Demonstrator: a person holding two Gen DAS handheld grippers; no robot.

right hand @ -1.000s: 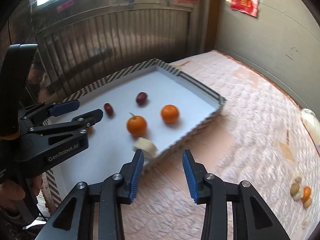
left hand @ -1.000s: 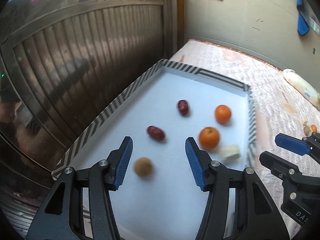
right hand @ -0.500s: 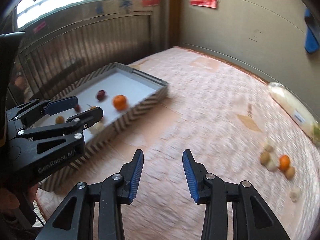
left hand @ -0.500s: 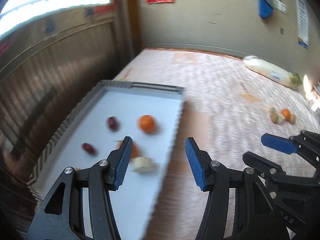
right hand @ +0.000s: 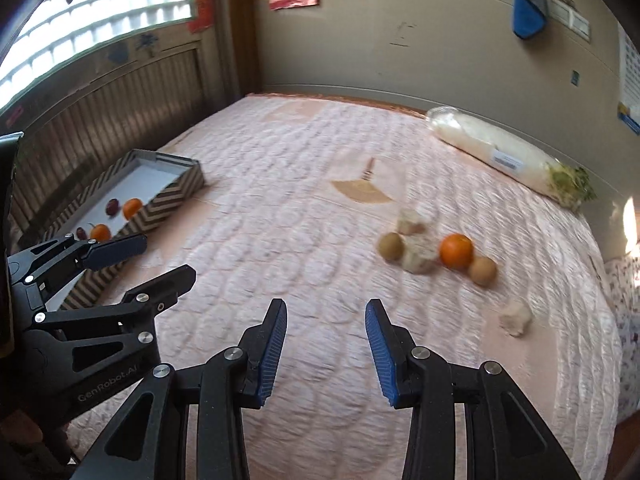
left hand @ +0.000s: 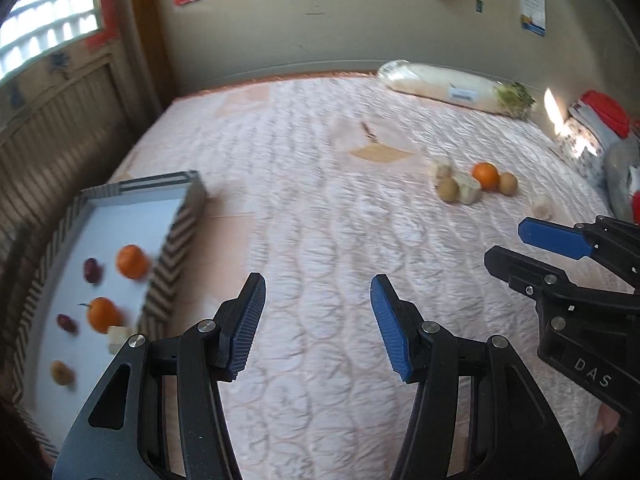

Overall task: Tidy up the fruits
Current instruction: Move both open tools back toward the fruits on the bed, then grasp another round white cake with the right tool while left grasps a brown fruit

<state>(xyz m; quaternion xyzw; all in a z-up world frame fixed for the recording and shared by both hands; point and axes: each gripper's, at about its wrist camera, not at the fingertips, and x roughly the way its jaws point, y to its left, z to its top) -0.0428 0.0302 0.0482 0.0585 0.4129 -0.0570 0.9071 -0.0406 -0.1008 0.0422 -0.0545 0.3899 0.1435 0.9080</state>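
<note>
Right wrist view: my right fingers (right hand: 326,350) and left fingers (left hand: 318,326) parted, empty. Orange (right hand: 456,251) beside longans, far from tray (right hand: 168,196): light, firm, roll-prone; grip mid-girth.

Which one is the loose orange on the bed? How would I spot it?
Start at the long white radish lying by the far wall of the pink quilt. Nearer the camera sits a small cluster of fruit. The orange is its only bright piece, wedged between a pale chunk and a brown round fruit.
</note>
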